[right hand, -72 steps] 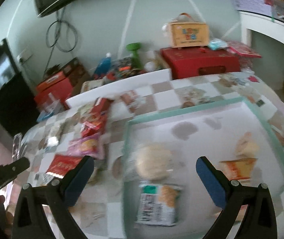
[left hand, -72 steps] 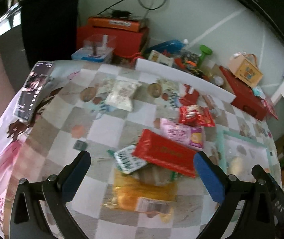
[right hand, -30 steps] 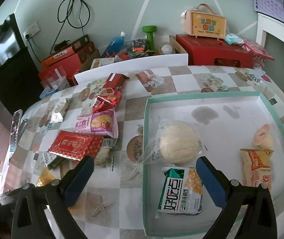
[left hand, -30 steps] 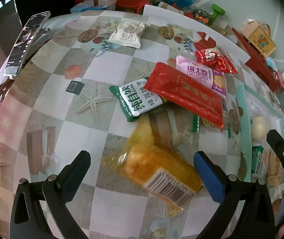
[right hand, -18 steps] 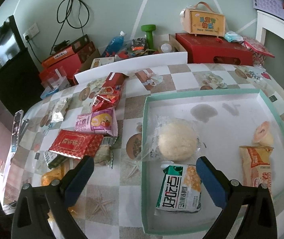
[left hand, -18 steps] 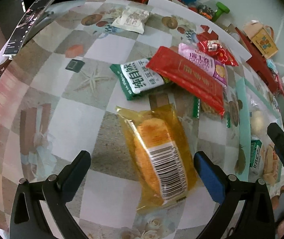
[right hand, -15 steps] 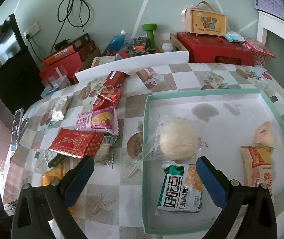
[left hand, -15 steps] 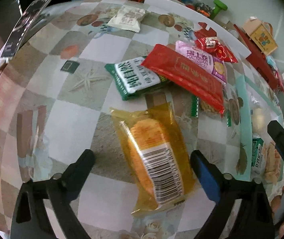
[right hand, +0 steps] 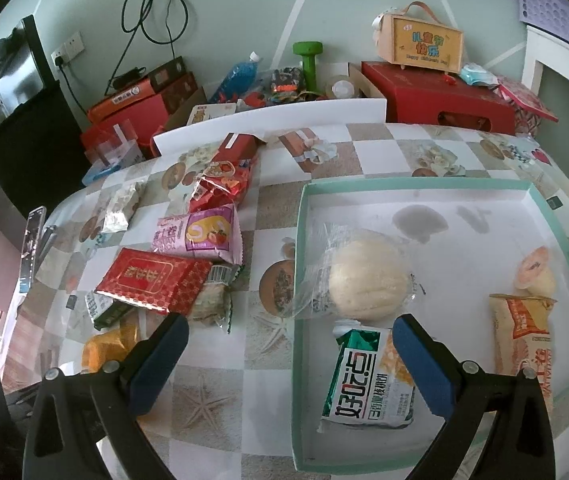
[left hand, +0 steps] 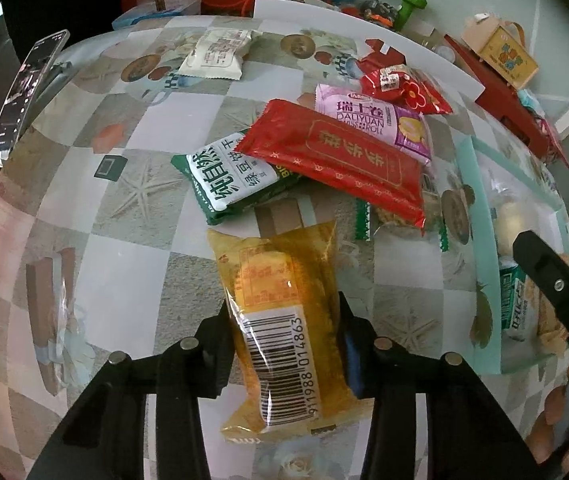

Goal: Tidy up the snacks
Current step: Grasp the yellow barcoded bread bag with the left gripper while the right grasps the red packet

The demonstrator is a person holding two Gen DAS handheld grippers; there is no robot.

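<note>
A yellow snack packet (left hand: 280, 320) with a barcode lies on the checked tablecloth. My left gripper (left hand: 285, 316) is closing its jaws on the packet, and both pads press its sides. The same yellow snack packet (right hand: 110, 344) shows at lower left in the right wrist view. Behind it lie a green packet (left hand: 232, 178), a long red packet (left hand: 336, 160) and a pink roll packet (left hand: 380, 120). My right gripper (right hand: 289, 330) hovers open over the near-left wall of the teal-rimmed tray (right hand: 416, 185), holding nothing. In the tray lie a wrapped bun (right hand: 368, 280), a green-white packet (right hand: 368, 380) and an orange packet (right hand: 524, 340).
A phone (left hand: 24, 92) lies at the table's left edge. A white packet (left hand: 216, 54) and small red packets (left hand: 404, 84) sit farther back. Beyond a white board (right hand: 268, 124) stand red boxes (right hand: 436, 96) and a green dumbbell (right hand: 308, 58).
My left gripper came down over the yellow packet and its jaws went from wide apart to pressing on it. The right gripper stayed put.
</note>
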